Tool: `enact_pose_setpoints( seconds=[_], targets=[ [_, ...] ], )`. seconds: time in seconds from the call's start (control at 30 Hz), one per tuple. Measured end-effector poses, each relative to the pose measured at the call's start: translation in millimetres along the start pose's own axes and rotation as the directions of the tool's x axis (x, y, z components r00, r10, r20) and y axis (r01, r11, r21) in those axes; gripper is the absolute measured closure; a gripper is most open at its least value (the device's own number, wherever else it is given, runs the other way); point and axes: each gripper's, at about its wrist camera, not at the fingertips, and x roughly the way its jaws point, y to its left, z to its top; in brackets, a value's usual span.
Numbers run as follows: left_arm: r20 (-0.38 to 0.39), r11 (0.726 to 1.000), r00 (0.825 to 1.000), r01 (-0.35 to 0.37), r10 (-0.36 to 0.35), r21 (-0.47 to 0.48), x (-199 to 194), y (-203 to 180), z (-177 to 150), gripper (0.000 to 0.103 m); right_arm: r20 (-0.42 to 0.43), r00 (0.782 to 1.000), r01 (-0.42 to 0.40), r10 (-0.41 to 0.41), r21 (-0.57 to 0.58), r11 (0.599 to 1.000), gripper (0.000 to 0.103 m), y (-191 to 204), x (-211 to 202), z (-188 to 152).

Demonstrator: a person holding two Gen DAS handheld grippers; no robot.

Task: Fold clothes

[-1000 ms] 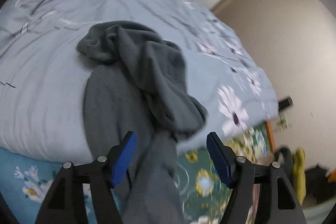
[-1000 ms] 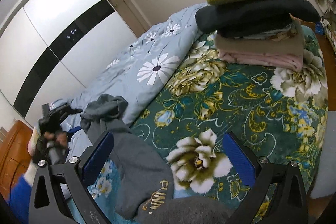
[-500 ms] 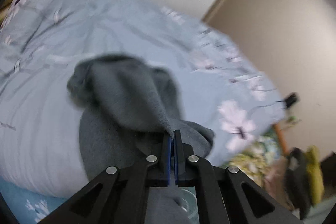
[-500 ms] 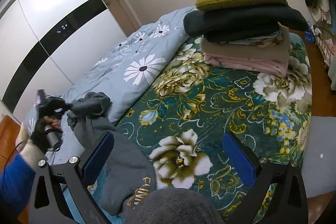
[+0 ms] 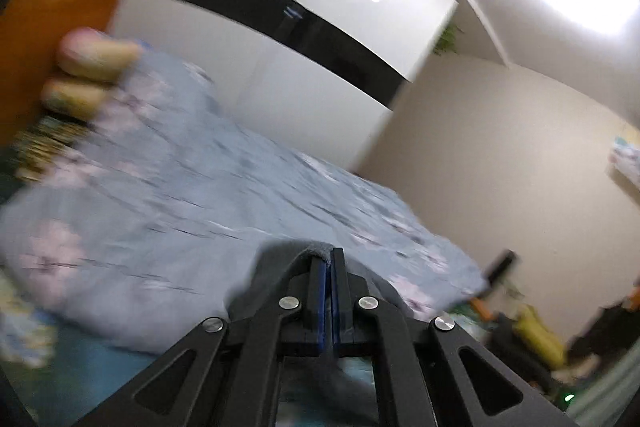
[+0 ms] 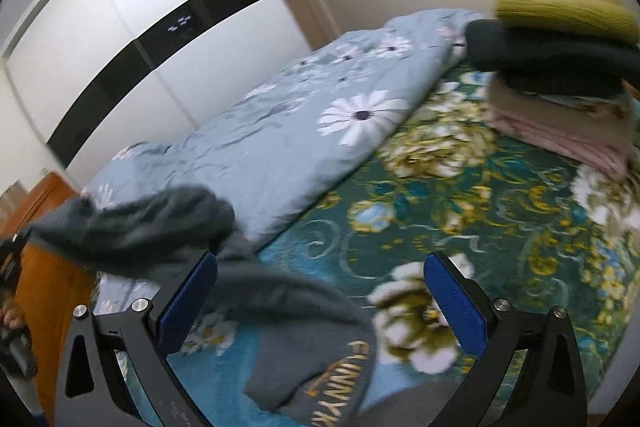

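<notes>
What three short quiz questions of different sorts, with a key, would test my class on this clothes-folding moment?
1. True or false: the left gripper is shut on the grey sweatshirt.
2. Multiple choice: the right gripper is A) open, holding nothing; B) shut on the quilt; C) shut on a sleeve.
3. Fill in: the top garment of the folded stack is ____ in colour.

Key:
1. True; grey cloth sits pinched between its closed pads.
2. A; it hangs over the sweatshirt on the green floral bedspread.
3. Olive green.
</notes>
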Motion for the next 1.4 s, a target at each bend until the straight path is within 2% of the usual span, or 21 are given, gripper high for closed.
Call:
enact_pose_setpoints(
  seconds=[0.03,0.07,0.13,0.17,0.23,0.33,0.47,0.5,0.57,0.67,0.73,0.8,0.9,0.97,1.1,1.17,1.23,1.3,1.33,1.37,1.4],
  targets=[
    [0.002,0.999,0.999,-0.046,0.046,0.003,-9.5,13.0,-3.8,0.101,-0.012,1.0,-0.022,0.022,-0.008,1.0,0.0,8.1,5.5,-0.4],
    [-0.022,0.991,0.991,-0.132,0.132,-0.004,-14.4,33.1,-12.2,0.101,-0.023,0.999,-0.043,0.043,-0.015,0.999,0.0,16.0,10.9,-0.8],
    [-0.091,0.961,0.959,-0.273,0.27,-0.031,-16.3,70.3,-29.3,0.101,-0.061,0.994,-0.093,0.091,-0.038,0.995,0.0,35.7,23.2,-4.0],
    [-0.16,0.933,0.929,-0.35,0.334,-0.081,-10.8,100.8,-44.4,0.101,-0.08,0.991,-0.114,0.109,-0.052,0.992,0.0,43.2,28.1,-6.1],
    [-0.276,0.875,0.873,-0.455,0.402,-0.167,-1.0,146.8,-70.4,0.101,-0.122,0.984,-0.14,0.128,-0.094,0.986,0.0,59.2,36.5,-13.0],
    [-0.432,0.795,0.81,-0.538,0.396,-0.28,8.3,196.8,-120.9,0.101,-0.16,0.978,-0.157,0.134,-0.137,0.978,0.0,72.0,40.7,-24.4],
    [-0.607,0.765,0.724,-0.581,0.33,-0.277,25.8,203.7,-172.9,0.099,-0.194,0.977,-0.118,0.092,-0.128,0.985,0.0,67.8,50.4,-30.9],
    [-0.635,0.779,0.717,-0.56,0.286,-0.282,28.0,195.6,-179.6,0.099,-0.201,0.976,-0.106,0.08,-0.12,0.987,0.0,65.4,52.8,-32.0],
    [-0.666,0.86,0.727,-0.437,0.166,-0.263,34.5,162.7,-185.3,0.086,-0.211,0.975,-0.089,0.066,-0.099,0.991,0.0,59.9,57.3,-34.9],
    [-0.678,0.951,0.724,-0.284,0.128,-0.124,49.6,106.0,-181.8,0.071,-0.228,0.972,-0.067,0.05,-0.069,0.995,0.0,52.5,63.8,-39.8],
    [-0.661,0.98,0.737,-0.197,0.142,-0.009,68.3,68.0,-176.7,0.061,-0.237,0.971,-0.059,0.044,-0.057,0.997,0.0,48.5,65.8,-43.3],
    [-0.64,0.986,0.75,-0.13,0.167,0.106,94.5,29.7,-174.4,0.052,-0.24,0.97,-0.055,0.042,-0.051,0.997,0.0,46.4,65.8,-44.7],
    [-0.611,0.968,0.765,-0.064,0.205,0.244,148.8,-3.8,-186.5,0.045,-0.231,0.972,-0.049,0.037,-0.045,0.998,0.0,44.2,62.8,-43.5],
    [-0.589,0.933,0.761,-0.059,0.272,0.355,180.8,-16.0,-195.9,0.044,-0.224,0.974,-0.044,0.034,-0.041,0.998,0.0,42.6,60.5,-42.5],
    [-0.558,0.823,0.714,-0.045,0.422,0.566,236.9,-32.5,-228.1,0.044,-0.21,0.977,-0.032,0.022,-0.041,0.999,0.0,38.3,55.2,-40.2],
    [-0.54,0.784,0.696,-0.053,0.473,0.619,252.8,-29.8,-237.6,0.044,-0.203,0.979,-0.026,0.018,-0.035,0.999,0.0,35.4,52.8,-39.8],
    [-0.536,0.764,0.683,-0.051,0.497,0.643,261.0,-27.8,-242.5,0.044,-0.199,0.98,-0.021,0.016,-0.021,1.0,0.0,32.0,51.6,-40.7],
    [-0.53,0.744,0.67,-0.05,0.519,0.666,269.0,-25.8,-247.2,0.055,-0.198,0.98,-0.019,0.017,-0.007,1.0,0.0,28.7,51.7,-42.3],
    [-0.522,0.743,0.679,-0.052,0.516,0.667,268.2,-25.9,-244.7,0.081,-0.199,0.98,-0.018,0.017,0.0,1.0,0.0,27.4,52.2,-43.1],
    [-0.514,0.744,0.688,-0.056,0.512,0.666,267.3,-25.8,-241.8,0.089,-0.203,0.979,-0.016,0.017,0.007,1.0,0.0,26.5,53.0,-43.5],
    [-0.515,0.774,0.704,-0.08,0.49,0.628,262.8,-22.4,-229.0,0.089,-0.207,0.978,-0.017,0.019,0.01,1.0,0.0,26.2,53.8,-43.6]
  ],
)
